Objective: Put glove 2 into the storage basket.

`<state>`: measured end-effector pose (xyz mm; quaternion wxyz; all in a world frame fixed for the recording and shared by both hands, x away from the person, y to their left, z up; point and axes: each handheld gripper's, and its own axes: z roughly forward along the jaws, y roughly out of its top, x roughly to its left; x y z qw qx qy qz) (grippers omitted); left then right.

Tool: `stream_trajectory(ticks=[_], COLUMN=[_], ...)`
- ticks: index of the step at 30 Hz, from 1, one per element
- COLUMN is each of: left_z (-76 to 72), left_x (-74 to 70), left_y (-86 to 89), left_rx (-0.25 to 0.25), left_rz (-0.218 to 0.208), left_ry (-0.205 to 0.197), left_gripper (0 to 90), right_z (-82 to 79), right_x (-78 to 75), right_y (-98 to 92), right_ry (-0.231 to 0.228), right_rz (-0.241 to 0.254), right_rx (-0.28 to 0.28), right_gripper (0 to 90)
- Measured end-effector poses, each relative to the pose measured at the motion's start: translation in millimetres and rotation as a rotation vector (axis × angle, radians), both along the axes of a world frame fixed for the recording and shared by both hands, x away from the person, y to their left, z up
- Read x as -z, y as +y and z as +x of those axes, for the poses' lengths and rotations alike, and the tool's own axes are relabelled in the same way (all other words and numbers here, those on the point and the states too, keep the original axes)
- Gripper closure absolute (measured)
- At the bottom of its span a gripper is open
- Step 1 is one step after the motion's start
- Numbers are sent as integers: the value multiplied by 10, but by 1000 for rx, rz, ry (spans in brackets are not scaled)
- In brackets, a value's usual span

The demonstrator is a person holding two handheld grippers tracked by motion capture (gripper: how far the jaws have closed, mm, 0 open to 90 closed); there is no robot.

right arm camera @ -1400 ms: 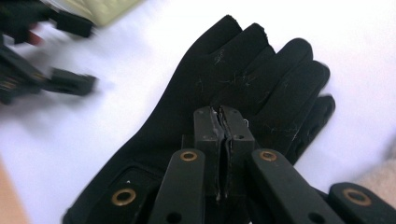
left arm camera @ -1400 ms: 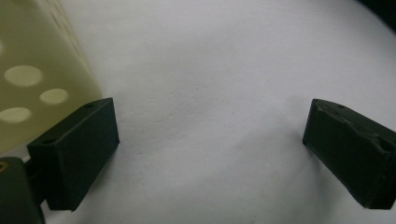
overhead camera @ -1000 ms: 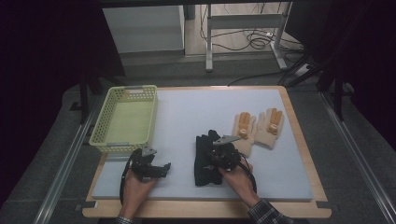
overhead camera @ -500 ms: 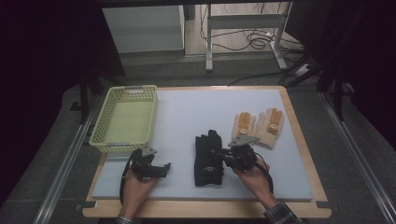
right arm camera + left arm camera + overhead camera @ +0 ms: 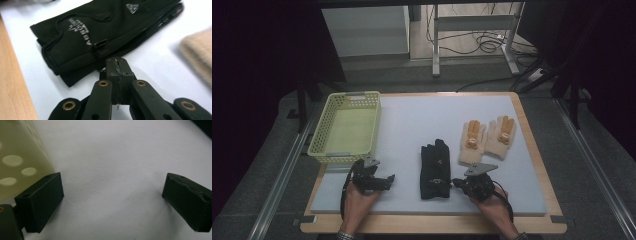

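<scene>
Near the front edge of the white mat [image 5: 412, 125], the pair of black gloves [image 5: 435, 169] lies stacked flat, one upon the other. Its long axis runs from the person's side toward the far side of the table, with the fingers pointing away from the person and the cuffs toward the near edge. From the right gripper view the same pair stretches slantwise across the top, a grey logo and a small tab showing on the upper glove's back.

Just to the right of the cuffs sits the right gripper [image 5: 456, 183], held low over the mat and aimed leftward at the gloves. Its jaws have just been closing and now stand pressed together, tips just short of the glove's edge with nothing between them.

Further right and farther back, two beige knitted gloves [image 5: 487, 140] lie side by side, fingers also pointing away.

Over on the left, the left gripper [image 5: 388, 181] rests by the near corner of the pale yellow basket [image 5: 346, 127], its jaws spread wide over bare mat.
</scene>
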<state>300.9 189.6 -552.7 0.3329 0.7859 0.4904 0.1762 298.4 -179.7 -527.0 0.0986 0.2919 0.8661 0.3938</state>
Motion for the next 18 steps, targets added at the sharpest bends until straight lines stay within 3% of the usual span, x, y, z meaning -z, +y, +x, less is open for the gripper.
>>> stream_trajectory(ticks=[4, 18], left_z=[0, 3], left_x=[0, -1], left_y=[-1, 1], left_rx=[0, 0], left_rz=[0, 2], left_ry=[1, 4], left_gripper=[34, 34], right_z=[-11, -11], right_x=[50, 72], right_y=[59, 363], right_ry=[12, -17], right_rz=[-3, -22], right_rx=[-23, -73], right_gripper=[883, 867])
